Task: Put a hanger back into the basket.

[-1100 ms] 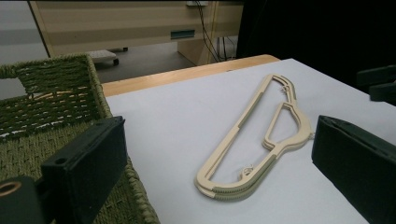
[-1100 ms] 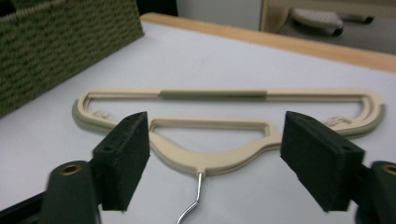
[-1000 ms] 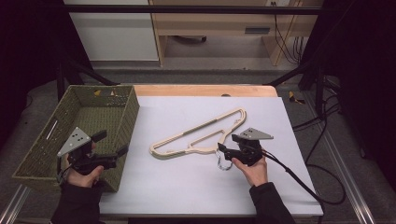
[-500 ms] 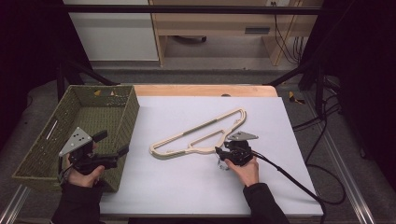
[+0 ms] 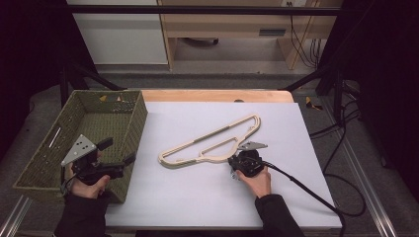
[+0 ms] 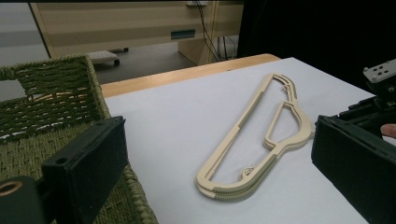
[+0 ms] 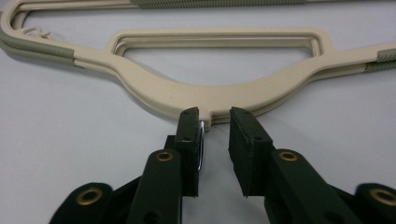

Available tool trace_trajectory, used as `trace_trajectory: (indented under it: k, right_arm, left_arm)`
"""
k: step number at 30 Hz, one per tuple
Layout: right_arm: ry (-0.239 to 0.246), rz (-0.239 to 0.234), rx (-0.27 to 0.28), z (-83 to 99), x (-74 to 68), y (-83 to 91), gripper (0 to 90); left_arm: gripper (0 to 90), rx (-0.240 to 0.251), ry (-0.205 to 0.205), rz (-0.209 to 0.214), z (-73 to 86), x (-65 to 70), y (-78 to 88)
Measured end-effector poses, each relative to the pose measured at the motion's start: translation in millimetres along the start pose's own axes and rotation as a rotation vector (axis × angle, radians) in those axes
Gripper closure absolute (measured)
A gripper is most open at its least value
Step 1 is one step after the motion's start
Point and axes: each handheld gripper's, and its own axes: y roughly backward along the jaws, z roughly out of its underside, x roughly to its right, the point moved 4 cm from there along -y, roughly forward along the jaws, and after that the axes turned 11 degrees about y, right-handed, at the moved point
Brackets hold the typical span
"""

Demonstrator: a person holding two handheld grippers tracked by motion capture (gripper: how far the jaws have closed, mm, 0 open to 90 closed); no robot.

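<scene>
While closing in with the right gripper (image 5: 231, 164), comes at the stacked cream plastic hangers (image 5: 212, 143) from the near side, low over the white surface (image 5: 197, 197). Lying flat there, those hangers, one on top of the other, well right of the green woven basket (image 5: 134, 118) and apart from it.

Up close in the right gripper view: straddling the thin metal hook (image 7: 201, 144) where it leaves the neck of the hangers (image 7: 187, 88). Just been drawing the jaws of that gripper (image 7: 215, 122) together, with the hook between them. Not clamped, though. Hook against one pad, a clear gap to the other. Aiming at the hook rather than the broad body, probably because the flat plastic hugs the surface and offers no edge to pinch, while the hook gives a narrow handle for lifting the stack.

Over on the other side, parks the left gripper (image 5: 118, 151) above the near corner of the basket (image 6: 56, 98), jaws spread wide, nothing between them. Looks across from there at the hangers (image 6: 252, 140), seemingly waiting by the basket and keeping out of the way.

Next, likely: finish the squeeze squarely on the hook. Off-centre, could slip out.
</scene>
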Motion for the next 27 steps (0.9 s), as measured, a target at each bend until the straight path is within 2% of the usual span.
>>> trace_trajectory:
  k: [8,14,22,25,26,27]
  right_arm:
    - [-0.020,-0.031,0.003,0.4,-2.1,-1.6,87.7]
    - [-0.055,-0.018,0.007,-0.5,-2.8,-1.0,88.6]
    - [-0.079,-0.013,0.030,-4.9,-2.7,5.8,88.8]
    - [-0.071,-0.004,0.042,-7.5,-0.6,9.5,88.8]
    - [-0.071,-0.006,0.044,-8.2,-0.5,10.4,88.8]
    - [-0.071,-0.006,0.044,-8.2,-0.5,10.4,88.8]
  left_arm:
    - [3.6,-0.005,-0.008,0.002,0.4,3.3,-1.7]
    - [3.9,-0.008,-0.019,0.002,0.6,7.2,-3.6]
    - [4.7,-0.042,-0.059,0.027,4.7,24.9,-14.1]
    - [5.1,-0.056,-0.074,0.041,6.8,34.4,-19.6]
    - [5.2,-0.072,-0.085,0.052,9.1,41.7,-25.0]
    - [5.4,-0.072,-0.085,0.052,9.1,41.7,-25.0]
